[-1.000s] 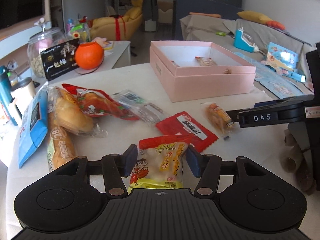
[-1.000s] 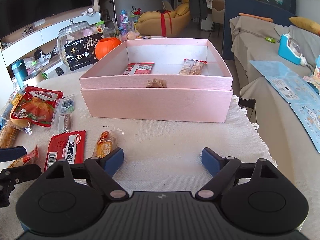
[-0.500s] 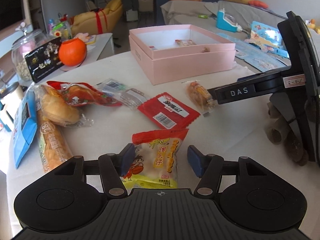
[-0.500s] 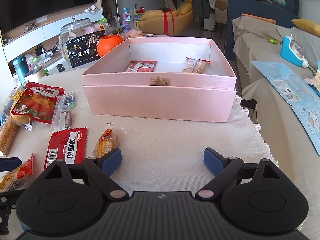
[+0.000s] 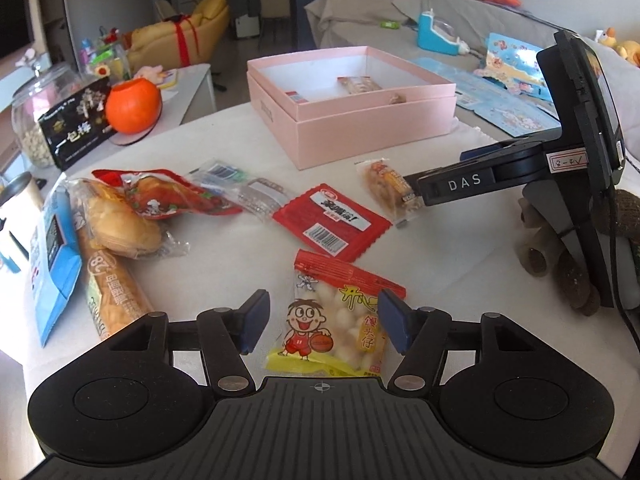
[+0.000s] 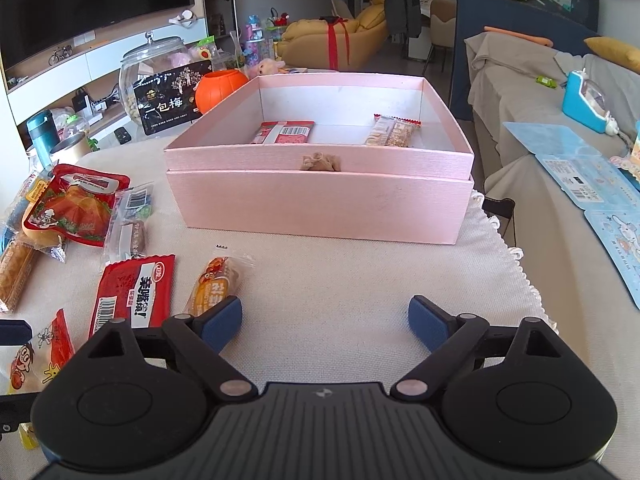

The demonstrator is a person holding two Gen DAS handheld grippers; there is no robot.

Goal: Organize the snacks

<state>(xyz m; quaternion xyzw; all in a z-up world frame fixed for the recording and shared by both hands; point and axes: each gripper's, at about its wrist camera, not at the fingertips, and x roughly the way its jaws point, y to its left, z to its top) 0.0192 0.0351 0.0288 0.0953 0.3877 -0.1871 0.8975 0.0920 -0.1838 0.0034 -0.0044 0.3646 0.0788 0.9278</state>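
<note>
Snacks lie loose on the tabletop (image 5: 460, 248): a cartoon-printed bag (image 5: 334, 320) rests between the spread pads of the left hand-held gripper (image 5: 323, 320), which has just been widening and now looks clear of it. Ahead of the right hand-held gripper (image 6: 325, 322), released and empty, sits the pink box (image 6: 320, 200) holding two packets. Judged step: picking the next snack; closing squarely on one, then carrying it forward into the box.

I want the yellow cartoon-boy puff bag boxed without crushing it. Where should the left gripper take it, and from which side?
Take the yellow cartoon-boy puff bag across its two long side edges, coming down from the near end where the left gripper sits. It lies flat, lengthwise between the fingers, which have just been opening and stand clear of both edges. The flat red top seal is likely a gentler spot.
</note>
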